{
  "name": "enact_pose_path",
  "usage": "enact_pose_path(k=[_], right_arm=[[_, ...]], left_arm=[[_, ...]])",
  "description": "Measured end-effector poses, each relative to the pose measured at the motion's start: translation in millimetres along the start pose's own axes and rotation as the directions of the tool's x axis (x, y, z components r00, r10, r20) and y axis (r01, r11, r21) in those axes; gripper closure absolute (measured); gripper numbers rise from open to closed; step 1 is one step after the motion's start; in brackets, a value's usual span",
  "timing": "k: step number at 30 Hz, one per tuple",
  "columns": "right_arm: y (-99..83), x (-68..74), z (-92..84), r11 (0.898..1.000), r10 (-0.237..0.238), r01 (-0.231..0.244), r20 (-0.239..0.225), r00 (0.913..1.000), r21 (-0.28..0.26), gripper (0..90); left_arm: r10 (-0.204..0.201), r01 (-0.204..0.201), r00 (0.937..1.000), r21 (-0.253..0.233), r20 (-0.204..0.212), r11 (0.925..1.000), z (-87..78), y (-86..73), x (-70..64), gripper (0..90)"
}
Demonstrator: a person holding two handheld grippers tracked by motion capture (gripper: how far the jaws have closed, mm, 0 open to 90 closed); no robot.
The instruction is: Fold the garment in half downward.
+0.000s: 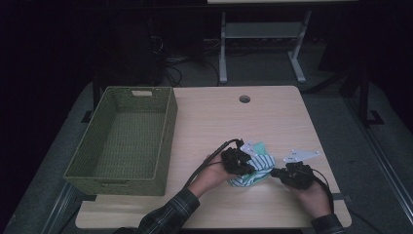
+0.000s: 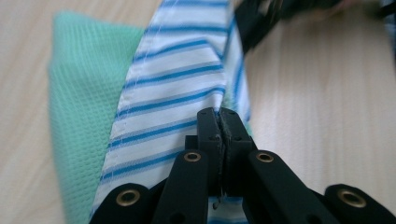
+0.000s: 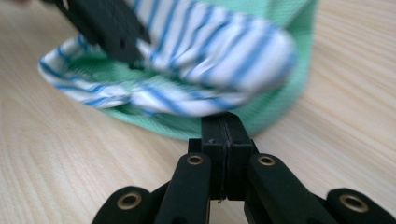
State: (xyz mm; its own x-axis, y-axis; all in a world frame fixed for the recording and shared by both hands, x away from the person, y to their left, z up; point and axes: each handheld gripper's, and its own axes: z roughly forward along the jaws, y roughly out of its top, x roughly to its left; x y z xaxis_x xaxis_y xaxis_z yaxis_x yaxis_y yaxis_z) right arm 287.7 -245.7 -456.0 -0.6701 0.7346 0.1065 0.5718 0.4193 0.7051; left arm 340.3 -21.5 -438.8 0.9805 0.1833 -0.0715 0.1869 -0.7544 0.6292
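The left hand-held gripper [image 2: 219, 114] has its jaws pressed together on the striped edge of the folded cloth [image 1: 253, 170]. The right hand-held gripper [image 3: 227, 120] is pressed together too, its tip just beside the cloth, pinching nothing I can see. The cloth lies on the desk [image 1: 214, 122], well apart from the green basket [image 1: 160, 146], on its right. It looks soft, light and floppy; a hemmed corner seems the best place to hold.

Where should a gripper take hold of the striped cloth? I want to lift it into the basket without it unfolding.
Probably at the thick folded end of the striped cloth nearest the right gripper, coming in level from that side. There the blue-striped layer wraps over the green cloth, so one pinch could catch both layers. The left gripper is shut on a single striped edge, which would likely let the bundle open.
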Motion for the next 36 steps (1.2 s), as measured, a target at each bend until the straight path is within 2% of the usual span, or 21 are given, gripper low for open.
enact_pose_path(k=[2, 5, 10, 13, 15, 16, 17, 21, 23, 27, 29, 32, 34, 36], right_arm=[[0.1, -3.7, -3.9, 1.0, 0.003, -0.003, 0.029, 0.9996, -0.002, 88.5], [2.9, -10.2, -11.7, 0.999, 0.023, -0.022, 0.045, 0.9987, -0.032, 88.5], [13.2, -15.4, -19.5, 0.997, 0.009, -0.005, 0.052, 0.9986, -0.073, 88.5], [20.7, -14.9, -20.8, 0.995, 0.0, 0.003, 0.038, 0.9993, -0.095, 88.5], [25.2, -13.9, -19.9, 0.994, -0.016, 0.017, 0.018, 0.9997, -0.104, 88.6], [27.4, -12.9, -18.8, 0.994, -0.024, 0.025, 0.01, 0.9997, -0.103, 89.0], [29.0, -11.9, -16.8, 0.994, -0.032, 0.032, 0.0, 0.9995, -0.105, 89.0], [31.5, -10.7, -5.1, 0.995, -0.066, 0.064, -0.03, 0.9973, -0.072, 89.6], [30.1, -11.4, 2.0, 0.997, -0.067, 0.066, -0.036, 0.9971, -0.044, 89.6], [25.4, -13.8, 12.3, 0.998, -0.066, 0.066, -0.045, 0.9968, 0.002, 89.6], [22.8, -15.0, 16.5, 0.997, -0.066, 0.067, -0.047, 0.9967, 0.024, 89.9], [19.2, -16.8, 23.0, 0.994, -0.084, 0.087, -0.041, 0.9956, 0.071, 90.0], [17.1, -17.3, 25.2, 0.995, -0.069, 0.073, -0.06, 0.9958, 0.068, 90.0], [16.6, -16.0, 25.5, 0.994, -0.075, 0.08, -0.068, 0.9949, 0.073, 90.0]], left_arm=[[-0.007, 0.007, 1.0, 0.011, 0.002, 0.9999, 6.3, -2.9, 1.0, 87.9], [-0.021, 0.021, 0.9998, -0.002, 0.007, 0.9998, 7.5, -5.2, 2.1, 85.9], [-0.036, 0.036, 0.9994, -0.066, 0.001, 0.9972, -11.7, -3.5, 0.7, 66.5], [-0.054, 0.052, 0.9984, -0.112, -0.015, 0.9923, -28.5, -6.1, 0.3, 61.6], [-0.067, 0.062, 0.997, -0.124, -0.038, 0.9904, -37.4, -11.3, 0.1, 62.8], [-0.074, 0.069, 0.9963, -0.119, -0.043, 0.9905, -41.1, -14.9, 0.8, 67.8], [-0.095, 0.089, 0.9946, -0.13, -0.042, 0.9875, -43.1, -18.7, 0.2, 70.2], [-0.127, 0.124, 0.9919, -0.135, -0.009, 0.983, -43.3, -30.3, -7.8, 77.8], [-0.128, 0.128, 0.9917, -0.126, 0.009, 0.9837, -36.6, -32.6, -15.3, 78.7], [-0.106, 0.107, 0.9942, -0.054, 0.02, 0.9928, -16.5, -34.1, -26.4, 78.7], [-0.086, 0.086, 0.9963, -0.02, 0.007, 0.9961, -9.7, -35.3, -28.8, 79.1], [-0.067, 0.067, 0.9976, 0.001, -0.02, 0.9978, -10.0, -35.6, -29.3, 80.3], [-0.066, 0.066, 0.9967, 0.003, -0.046, 0.9978, -11.2, -37.1, -28.5, 81.2], [-0.061, 0.063, 0.9957, 0.017, -0.07, 0.9979, -14.9, -39.7, -24.2, 81.6]])
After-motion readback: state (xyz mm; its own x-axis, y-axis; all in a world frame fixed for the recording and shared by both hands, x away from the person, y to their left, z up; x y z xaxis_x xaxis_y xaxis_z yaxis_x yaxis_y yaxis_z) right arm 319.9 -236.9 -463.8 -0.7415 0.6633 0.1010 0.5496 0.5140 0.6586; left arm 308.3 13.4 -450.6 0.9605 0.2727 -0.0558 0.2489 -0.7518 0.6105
